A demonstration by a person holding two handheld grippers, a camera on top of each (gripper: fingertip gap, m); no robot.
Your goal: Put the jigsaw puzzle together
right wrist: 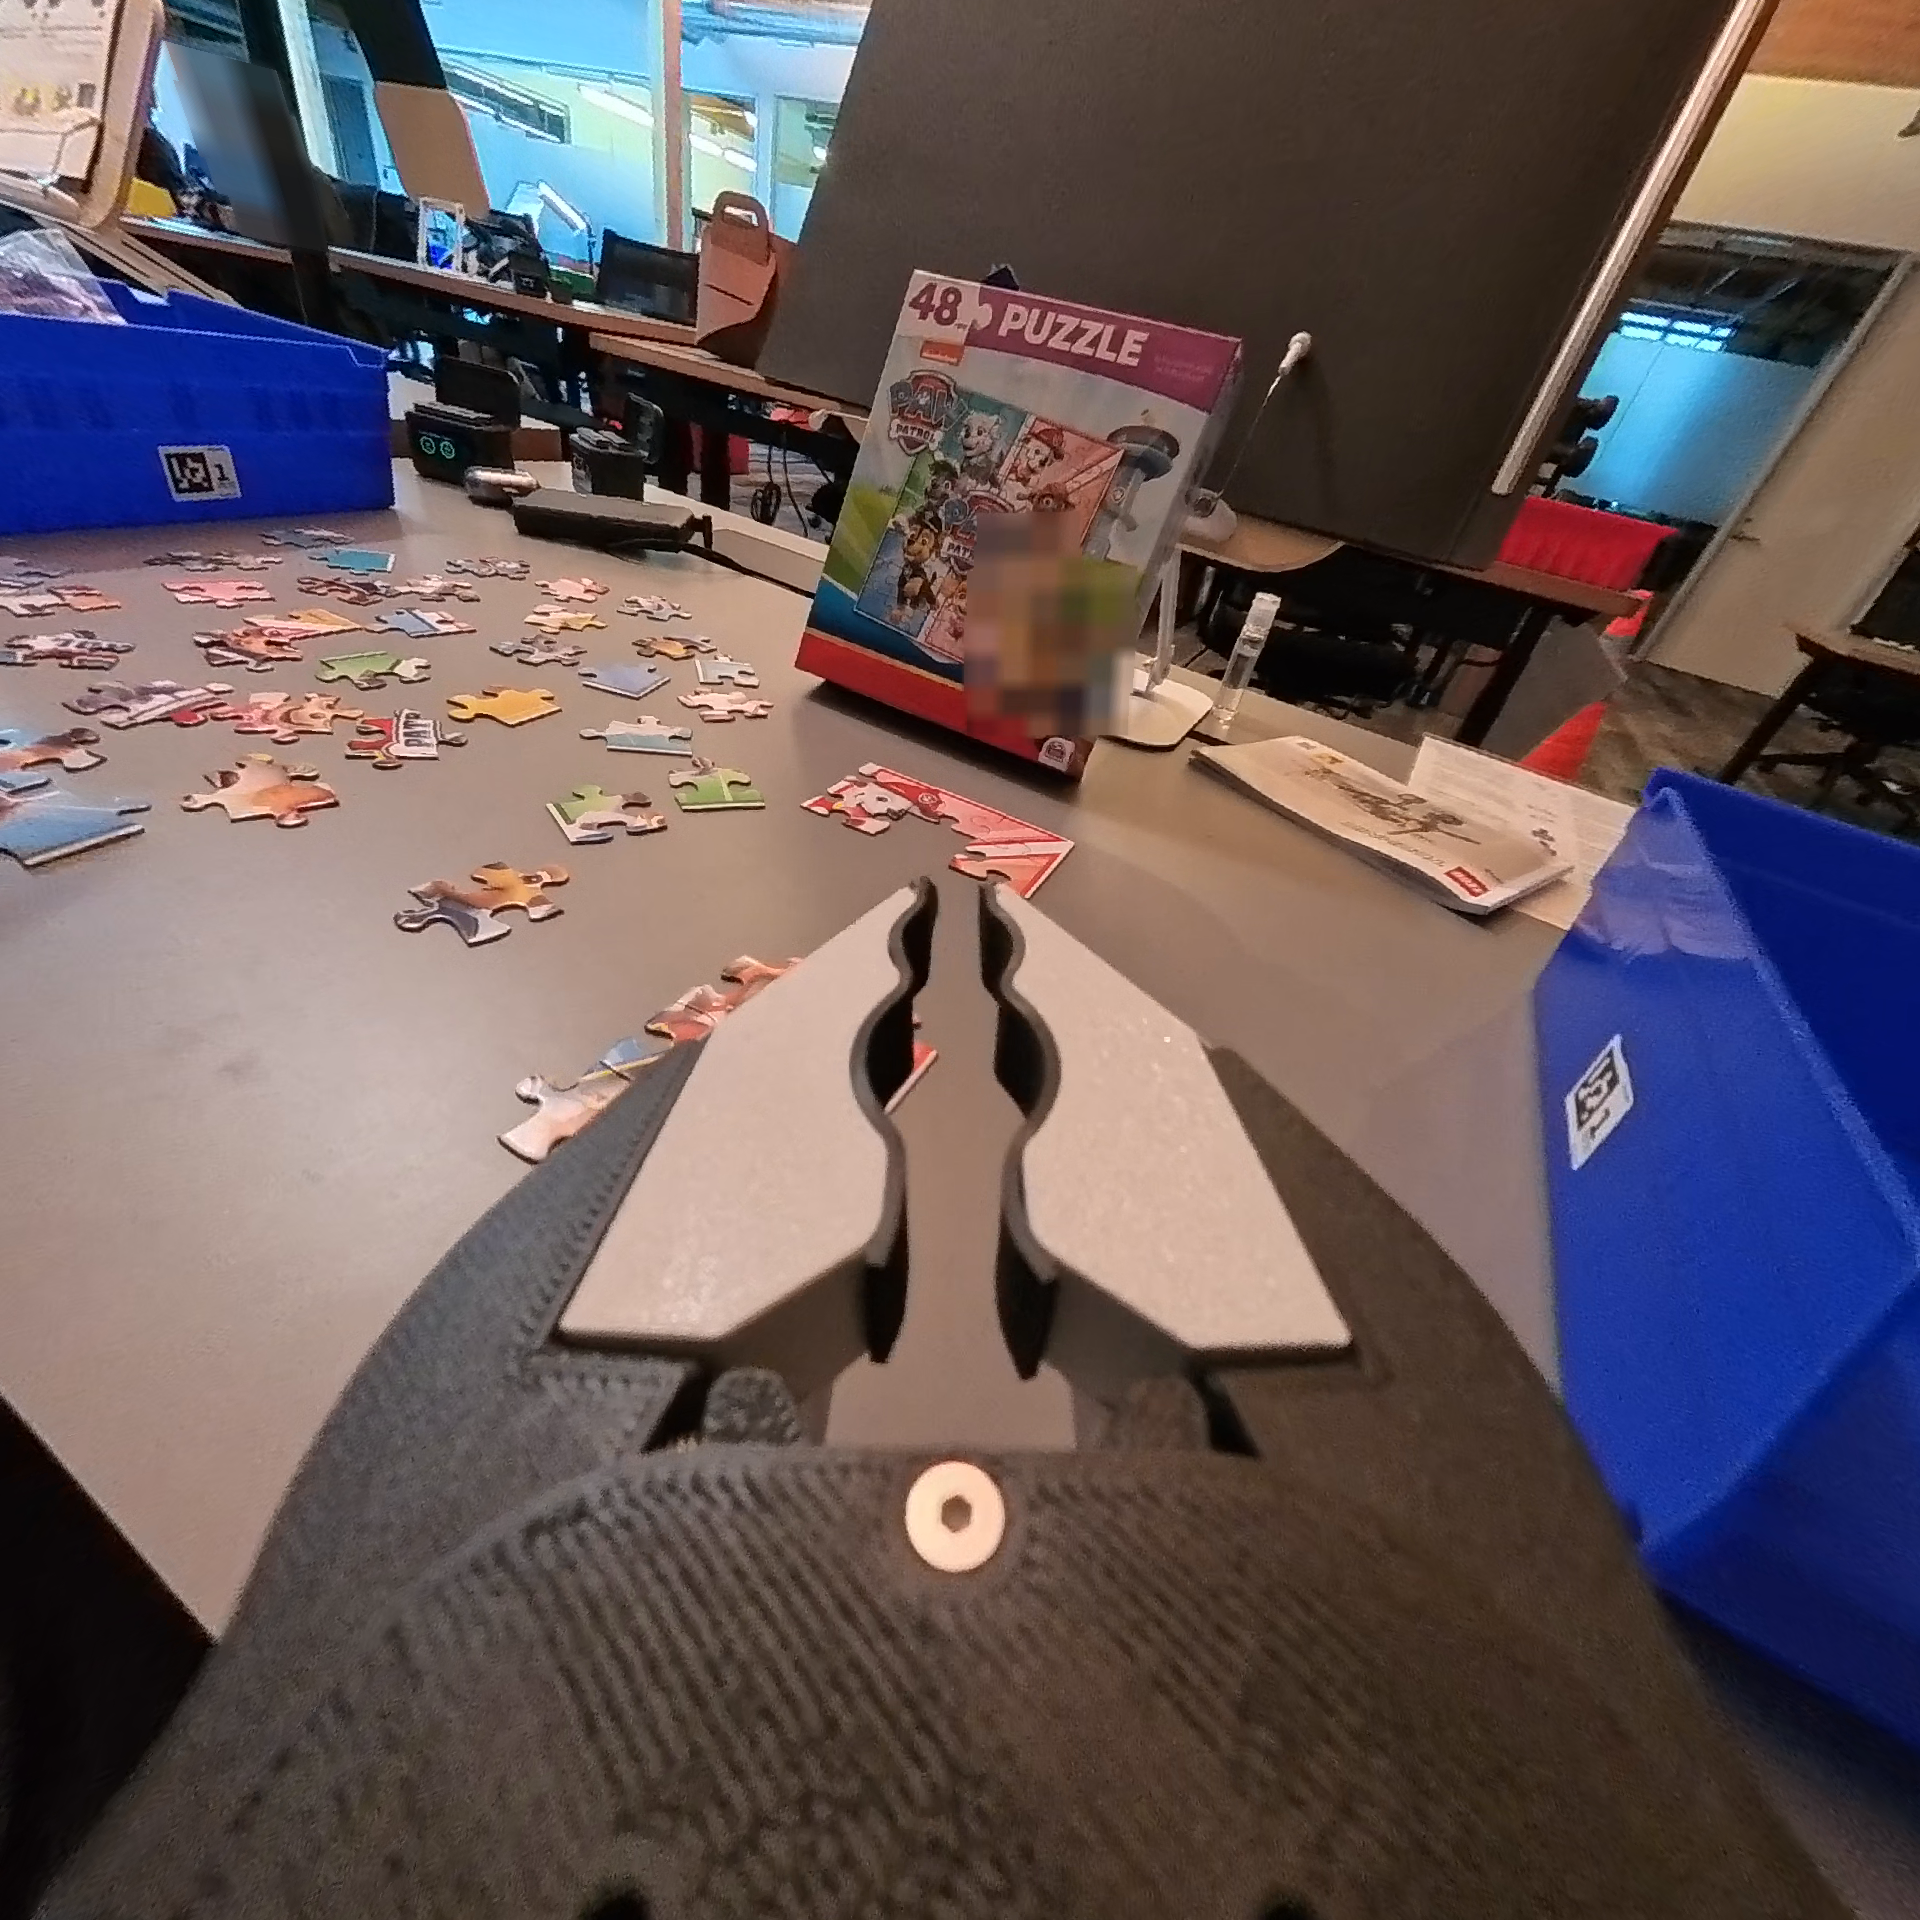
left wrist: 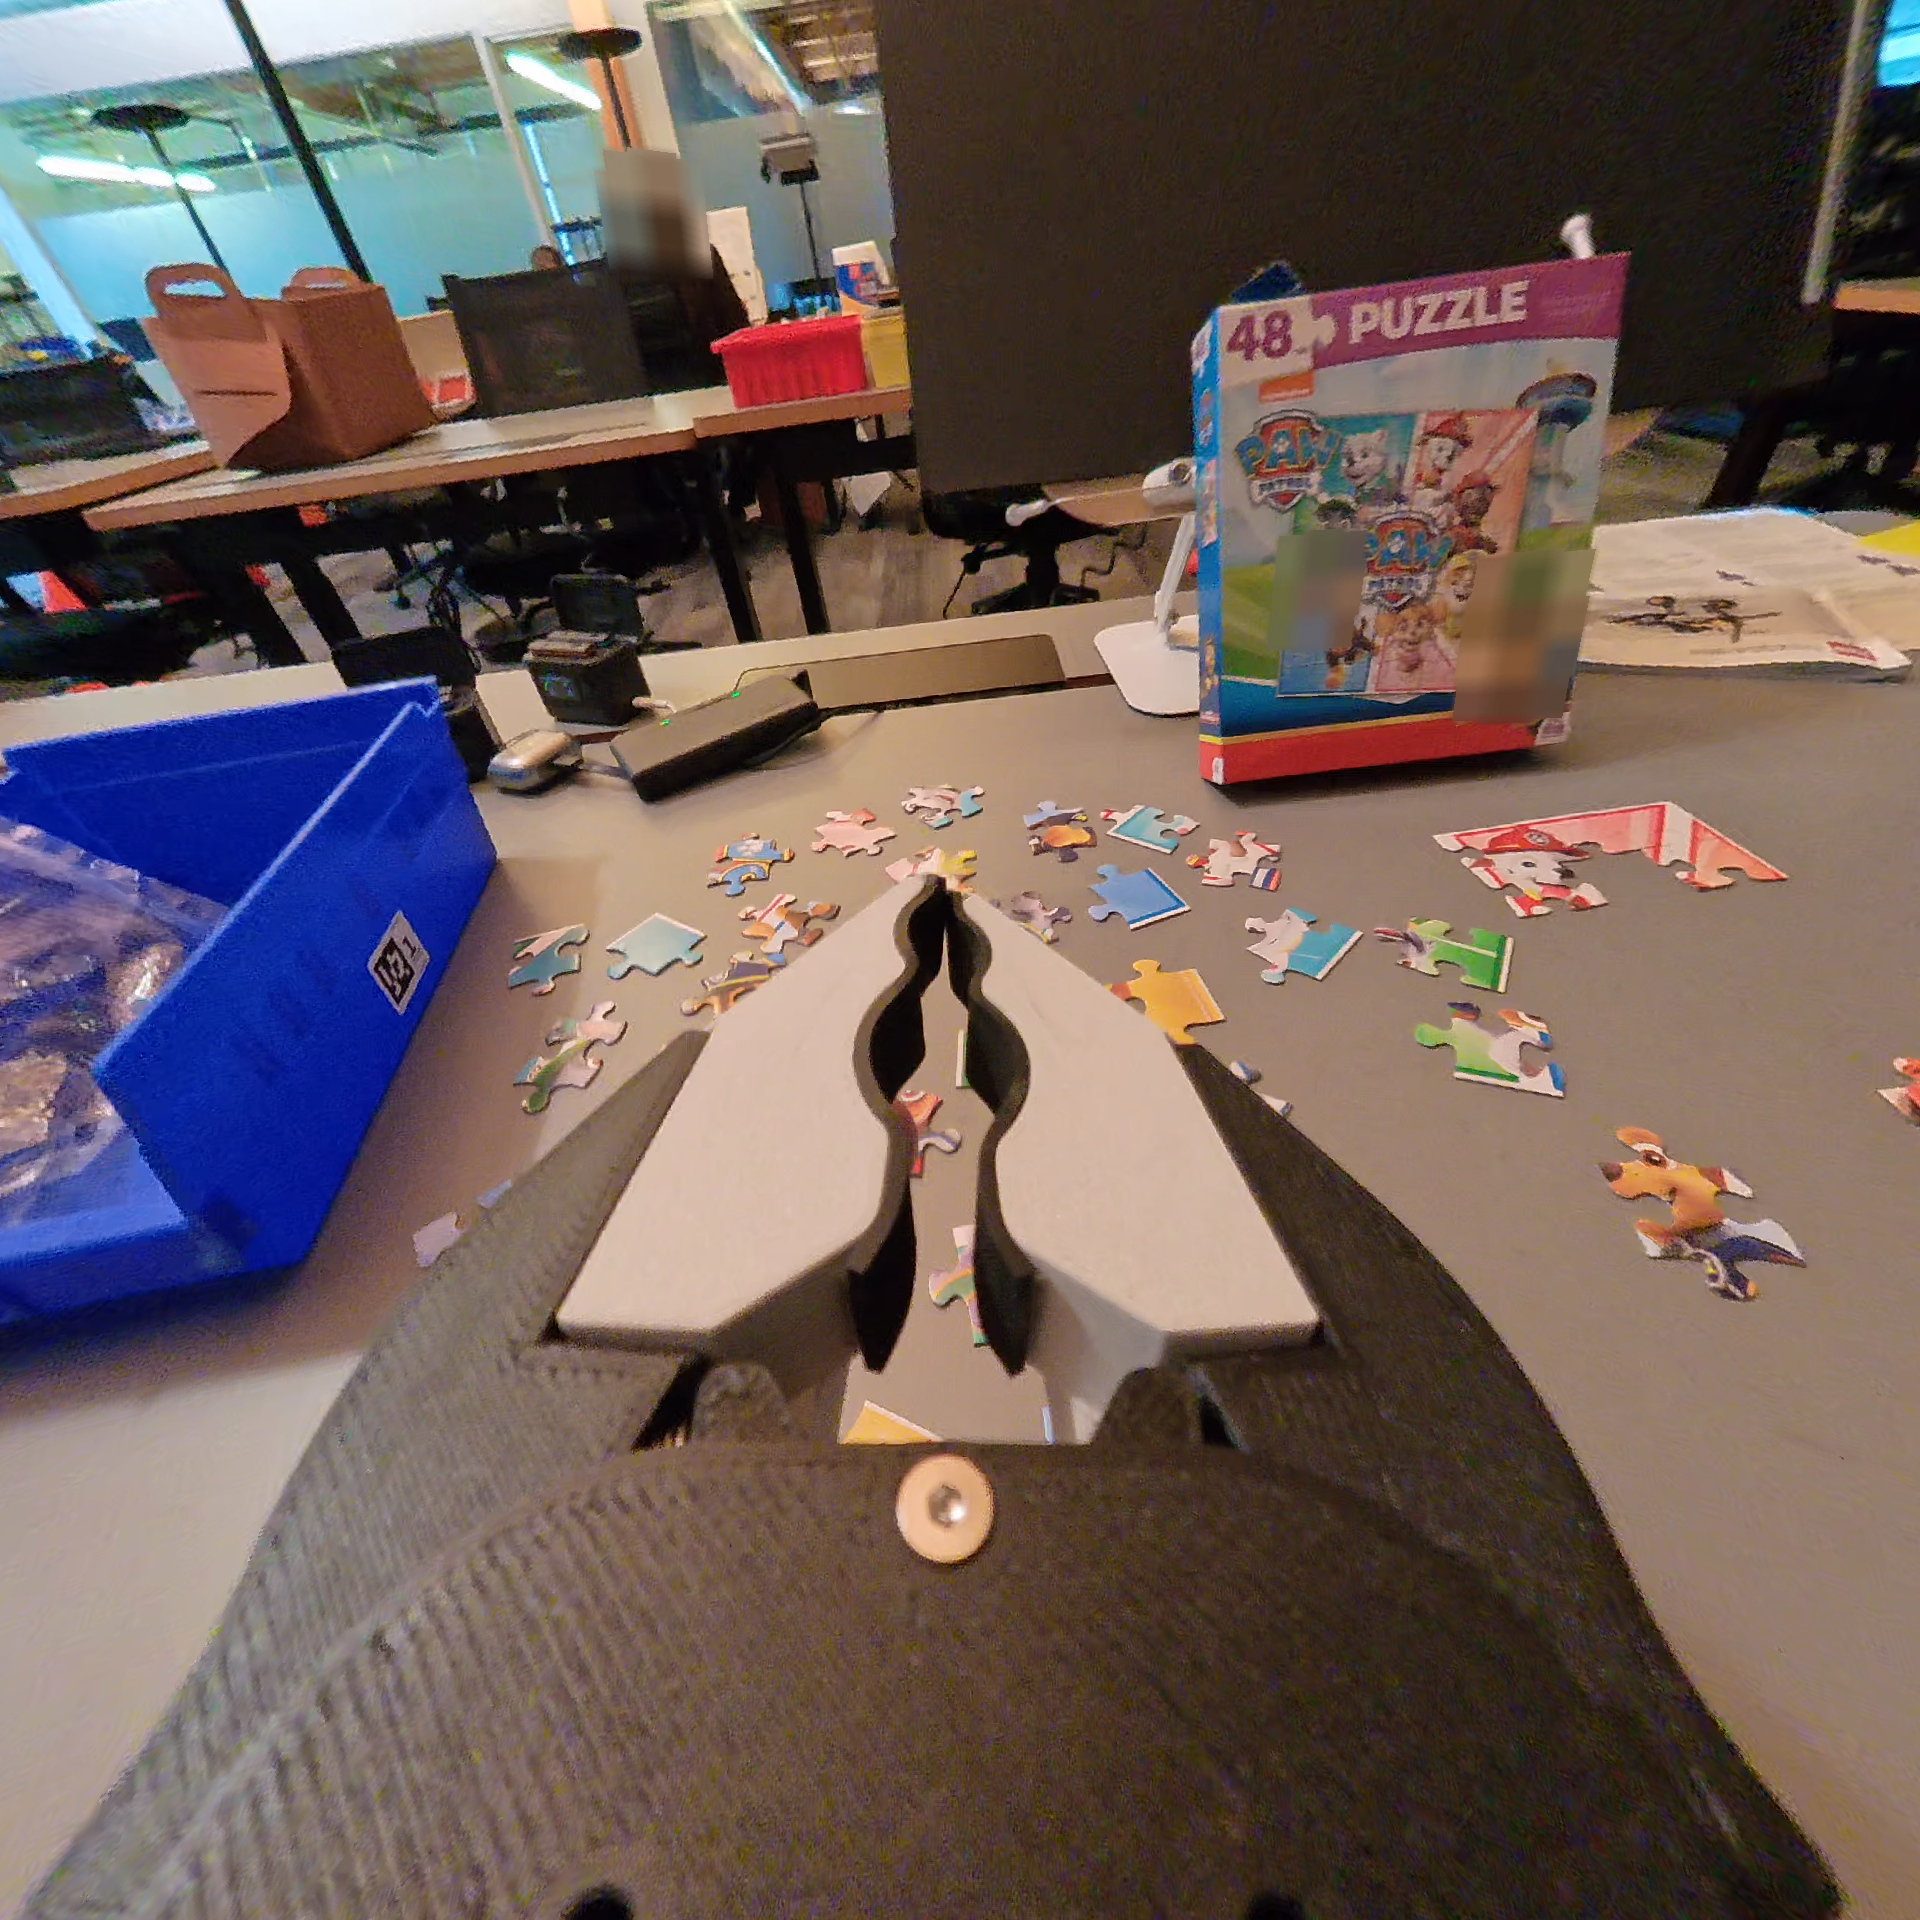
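Presently, the left tool has its fingers pressed together at the tips, low over the grey worktop. A small white, pink and yellow puzzle piece sits right at those tips; whether it is pinched or merely lies behind them cannot be told. Loose pieces lie scattered all about this tool, among them a blue piece to its right, a yellow piece beside the right finger, and a teal piece to its left. A blue bin with a square printed tag stands at the left, holding clear plastic wrapping. The puzzle box stands upright at the far side, and a black power brick lies between bin and box. The right tool has its fingers slightly apart, a narrow slot of bare worktop showing between them, with nothing gripped. Just beyond its tips lies a joined red-and-white corner section. A few pieces lie partly under its left finger. A second blue bin stands close on the right, and a printed booklet lies beyond it near the box.
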